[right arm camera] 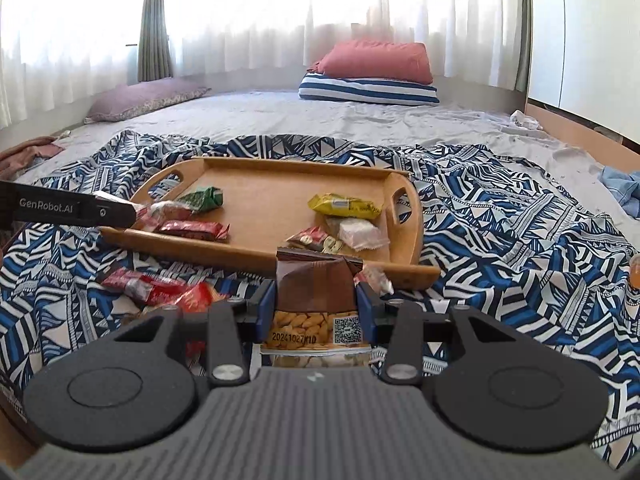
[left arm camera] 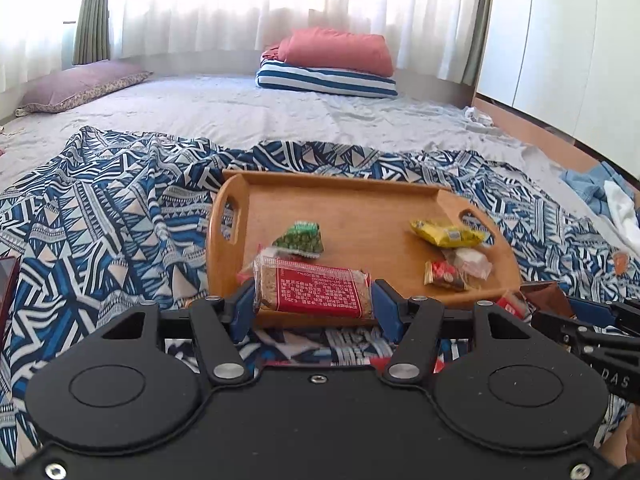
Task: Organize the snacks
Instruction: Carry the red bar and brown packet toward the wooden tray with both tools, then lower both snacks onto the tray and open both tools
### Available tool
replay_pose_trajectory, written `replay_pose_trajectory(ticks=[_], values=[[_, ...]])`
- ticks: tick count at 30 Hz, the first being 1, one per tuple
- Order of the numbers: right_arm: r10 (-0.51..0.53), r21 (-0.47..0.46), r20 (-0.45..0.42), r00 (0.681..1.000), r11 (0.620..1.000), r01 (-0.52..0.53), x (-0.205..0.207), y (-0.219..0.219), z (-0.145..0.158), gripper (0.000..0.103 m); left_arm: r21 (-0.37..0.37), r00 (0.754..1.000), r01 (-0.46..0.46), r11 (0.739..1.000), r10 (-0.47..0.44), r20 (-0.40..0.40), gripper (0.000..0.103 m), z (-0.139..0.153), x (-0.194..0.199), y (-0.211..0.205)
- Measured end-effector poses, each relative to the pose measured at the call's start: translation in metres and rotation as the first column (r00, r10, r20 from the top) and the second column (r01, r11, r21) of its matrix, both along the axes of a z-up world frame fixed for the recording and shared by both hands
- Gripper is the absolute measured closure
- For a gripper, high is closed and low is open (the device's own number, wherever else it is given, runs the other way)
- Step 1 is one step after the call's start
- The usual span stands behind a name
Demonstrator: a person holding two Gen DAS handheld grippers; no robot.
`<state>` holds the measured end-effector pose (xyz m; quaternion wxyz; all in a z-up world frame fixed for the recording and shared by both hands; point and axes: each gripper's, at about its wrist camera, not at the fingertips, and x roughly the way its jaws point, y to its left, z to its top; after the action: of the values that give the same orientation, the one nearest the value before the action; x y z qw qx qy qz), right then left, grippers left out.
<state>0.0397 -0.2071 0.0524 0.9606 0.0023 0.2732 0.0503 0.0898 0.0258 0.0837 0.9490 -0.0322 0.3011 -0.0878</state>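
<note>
Left gripper point(left arm camera: 314, 306), marked "GenRobot.AI", clamps a red-labelled cereal bar point(left arm camera: 312, 292) over the wooden tray's point(left arm camera: 360, 216) near edge. Right gripper point(right arm camera: 316, 312) clamps a brown nut packet point(right arm camera: 316, 300) stamped "20241027", just before the tray, which holds green point(right arm camera: 202, 198), yellow point(right arm camera: 344, 205) and red point(right arm camera: 194, 230) snacks.

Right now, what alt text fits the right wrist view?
The right gripper is shut on a brown snack bag just short of a wooden tray on a patterned blanket. The tray holds green and yellow packets.
</note>
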Motion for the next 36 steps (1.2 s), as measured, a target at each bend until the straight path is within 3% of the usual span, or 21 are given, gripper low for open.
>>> replay_pose_trajectory(ticks=[7, 13, 23, 36], values=[[-0.03, 0.036, 0.001, 1.0, 0.999, 0.03, 0.055, -0.02, 0.02, 0.056, -0.059, 1.0, -0.012, 0.998, 0.012, -0.015, 0.045, 0.017, 0.045, 0.005], [-0.034, 0.089, -0.051, 0.998, 0.995, 0.039, 0.111, -0.033, 0.024, 0.056, -0.11, 0.998, -0.034, 0.993, 0.029, -0.048, 0.045, 0.018, 0.092, 0.006], [-0.096, 0.157, -0.184, 0.978, 0.979, 0.126, 0.2, -0.049, -0.002, 0.056, -0.136, 0.984, -0.109, 0.985, 0.087, -0.153, 0.045, -0.017, 0.165, 0.005], [-0.117, 0.101, -0.226, 0.967, 0.985, 0.142, 0.255, -0.038, -0.027, 0.056, -0.108, 0.976, -0.128, 0.986, 0.106, -0.189, 0.045, -0.051, 0.209, -0.005]])
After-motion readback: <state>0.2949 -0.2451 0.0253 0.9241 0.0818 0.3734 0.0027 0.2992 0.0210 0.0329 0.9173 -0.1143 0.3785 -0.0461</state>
